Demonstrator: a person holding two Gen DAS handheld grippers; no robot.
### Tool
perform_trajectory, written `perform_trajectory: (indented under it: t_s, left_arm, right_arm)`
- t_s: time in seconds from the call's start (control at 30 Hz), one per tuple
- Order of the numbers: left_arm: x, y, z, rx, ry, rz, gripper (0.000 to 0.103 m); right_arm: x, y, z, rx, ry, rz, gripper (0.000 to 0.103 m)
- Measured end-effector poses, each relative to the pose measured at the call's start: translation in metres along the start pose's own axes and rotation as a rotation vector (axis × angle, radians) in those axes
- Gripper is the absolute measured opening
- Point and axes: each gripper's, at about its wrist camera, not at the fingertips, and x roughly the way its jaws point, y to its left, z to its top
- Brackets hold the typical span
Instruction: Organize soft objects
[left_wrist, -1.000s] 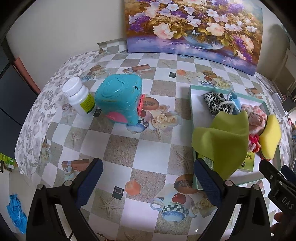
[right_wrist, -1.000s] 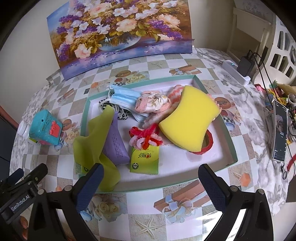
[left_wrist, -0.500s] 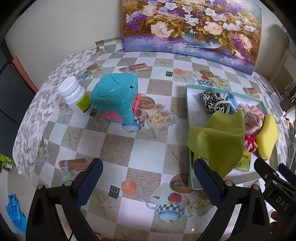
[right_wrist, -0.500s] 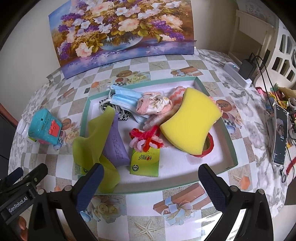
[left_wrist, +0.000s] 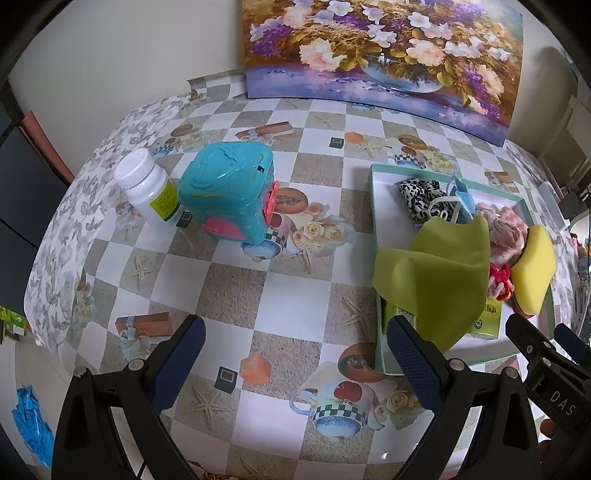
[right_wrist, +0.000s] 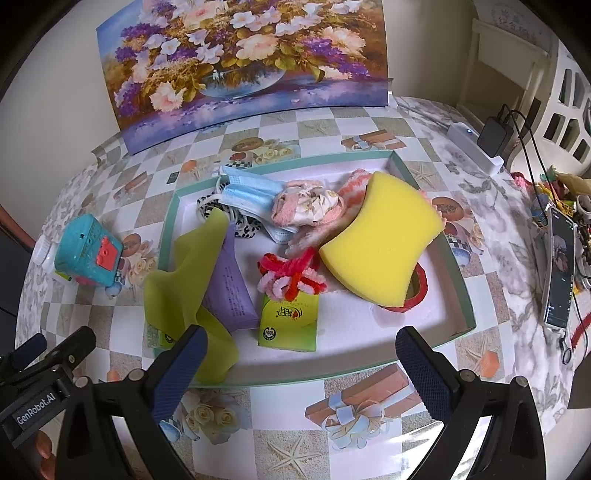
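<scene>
A teal-rimmed tray (right_wrist: 458, 273) (left_wrist: 373, 192) holds soft things: a yellow sponge (right_wrist: 384, 240) (left_wrist: 535, 266), a green cloth (right_wrist: 184, 273) (left_wrist: 436, 273) draped over its left rim, a blue face mask (right_wrist: 247, 192), a pink floral scrunchie (right_wrist: 306, 206), a red and pink pipe-cleaner bow (right_wrist: 291, 277), a leopard scrunchie (left_wrist: 417, 192), a purple tissue pack (right_wrist: 229, 291) and a green packet (right_wrist: 288, 321). My left gripper (left_wrist: 291, 350) is open and empty over the table, left of the tray. My right gripper (right_wrist: 299, 354) is open and empty above the tray's near rim.
A teal toy (left_wrist: 229, 195) (right_wrist: 88, 254) and a white pill bottle (left_wrist: 147, 188) stand left of the tray. A flower painting (right_wrist: 243, 66) leans on the back wall. A phone (right_wrist: 557, 273), a power strip (right_wrist: 476, 147) and cables lie at the right edge.
Both grippers have drawn back a little from the table and tray, so the objects sit slightly farther away. Nothing on the table has moved.
</scene>
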Motion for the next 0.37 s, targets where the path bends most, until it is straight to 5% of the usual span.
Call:
perform_trajectory:
  t_s: [0.37]
  left_arm:
    - [-0.0007,0.0015,-0.0004,-0.004,-0.003,0.013,0.099]
  right_arm:
    - [0.002,-0.0009,-0.0007,-0.002,0.007,0.002,0.103]
